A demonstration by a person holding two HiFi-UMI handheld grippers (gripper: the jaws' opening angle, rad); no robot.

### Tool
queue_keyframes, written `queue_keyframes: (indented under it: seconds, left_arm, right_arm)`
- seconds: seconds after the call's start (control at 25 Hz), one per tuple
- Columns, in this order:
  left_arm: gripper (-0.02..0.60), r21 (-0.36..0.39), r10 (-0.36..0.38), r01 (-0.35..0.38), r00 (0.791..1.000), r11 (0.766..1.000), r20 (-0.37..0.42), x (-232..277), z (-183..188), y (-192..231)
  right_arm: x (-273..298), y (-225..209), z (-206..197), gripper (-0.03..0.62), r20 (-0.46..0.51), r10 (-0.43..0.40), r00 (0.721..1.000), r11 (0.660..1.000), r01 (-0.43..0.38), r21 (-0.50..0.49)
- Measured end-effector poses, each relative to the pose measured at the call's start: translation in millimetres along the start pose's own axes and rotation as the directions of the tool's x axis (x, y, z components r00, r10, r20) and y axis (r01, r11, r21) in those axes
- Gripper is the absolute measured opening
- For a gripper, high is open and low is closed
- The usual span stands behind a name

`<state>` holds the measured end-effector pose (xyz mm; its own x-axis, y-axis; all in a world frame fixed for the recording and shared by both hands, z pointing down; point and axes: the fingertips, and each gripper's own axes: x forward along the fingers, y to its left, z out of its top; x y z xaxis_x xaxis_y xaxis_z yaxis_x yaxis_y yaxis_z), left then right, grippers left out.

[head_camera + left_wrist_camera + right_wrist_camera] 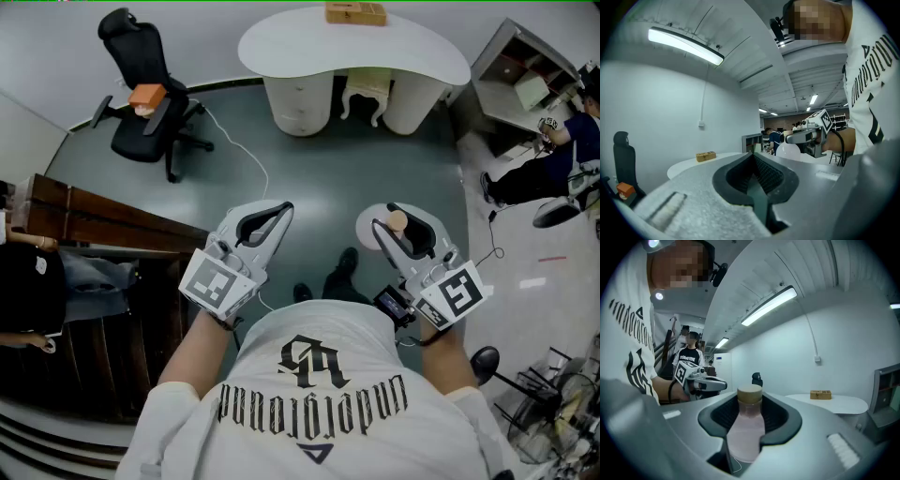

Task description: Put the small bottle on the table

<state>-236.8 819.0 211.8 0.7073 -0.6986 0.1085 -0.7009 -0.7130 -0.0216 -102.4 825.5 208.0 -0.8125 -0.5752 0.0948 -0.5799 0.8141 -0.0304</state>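
The small bottle, pale with a tan cap, stands upright between the jaws of my right gripper, which is shut on it. In the right gripper view the bottle fills the gap between the dark pads. My left gripper is held level beside it, shut with nothing in it; its pads meet at the tip. The white curved table stands ahead across the floor, well beyond both grippers. From the left gripper view the bottle shows off to the right.
A small wooden box lies on the table's far edge. A black office chair with an orange thing on it stands far left. Dark wooden steps are at my left. A grey shelf unit and a seated person are at the right.
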Motion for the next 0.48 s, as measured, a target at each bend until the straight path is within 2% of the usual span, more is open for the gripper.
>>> queue_keyframes:
  seconds: [0.24,0.48]
  left_arm:
    - [0.008,-0.004,-0.014,0.014,1.0,1.0,0.001,35,-12,5]
    - [0.008,-0.014,-0.038,0.038,0.999,0.999,-0.002,108,1,21]
  right_arm:
    - [4,-32,-12,0.137,0.001,0.006,1.0,1.0,-0.006,-0.006]
    - [8,-103,2,0.137,0.012,0.005,1.0,1.0,-0.005,-0.009]
